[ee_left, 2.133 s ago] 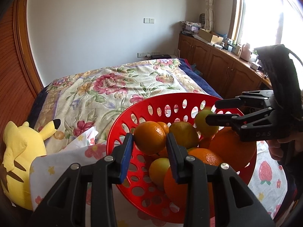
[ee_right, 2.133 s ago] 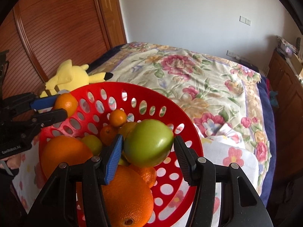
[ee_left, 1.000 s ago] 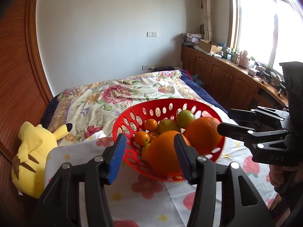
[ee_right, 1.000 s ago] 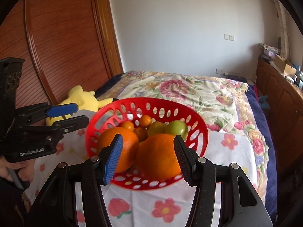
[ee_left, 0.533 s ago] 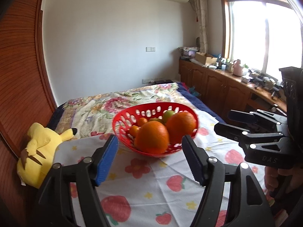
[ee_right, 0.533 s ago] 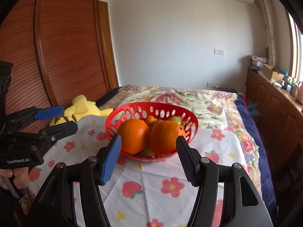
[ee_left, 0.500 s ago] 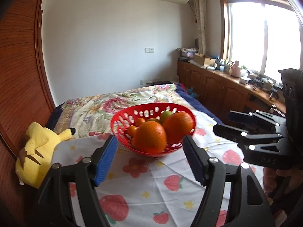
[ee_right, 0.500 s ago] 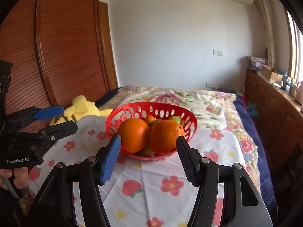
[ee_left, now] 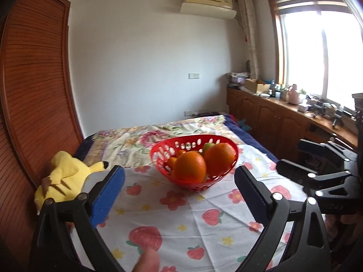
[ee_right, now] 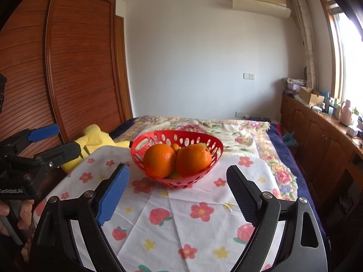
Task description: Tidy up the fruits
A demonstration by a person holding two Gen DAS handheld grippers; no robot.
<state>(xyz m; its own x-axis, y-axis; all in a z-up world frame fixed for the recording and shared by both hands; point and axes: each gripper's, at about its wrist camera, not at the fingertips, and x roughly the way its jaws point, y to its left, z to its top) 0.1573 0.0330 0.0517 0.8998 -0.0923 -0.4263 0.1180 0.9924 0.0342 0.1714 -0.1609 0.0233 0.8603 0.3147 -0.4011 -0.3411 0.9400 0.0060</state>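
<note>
Floral bedspread (ee_right: 226,127) under strawberry-print cloth (ee_right: 181,215) (wood wardrobe (ee_right: 79,68) beside).

— What's on the far side?
— A plain white wall (ee_right: 192,56) with an air conditioner (ee_right: 261,0) high up.
— And the sides?
— Slatted wooden wardrobe (ee_right: 68,68) on the left; bright window (ee_left: 322,52) above low wooden cabinets (ee_left: 267,117) on the right.

Yellow plush toy (ee_left: 63,176) beside wardrobe (ee_left: 34,90)
</note>
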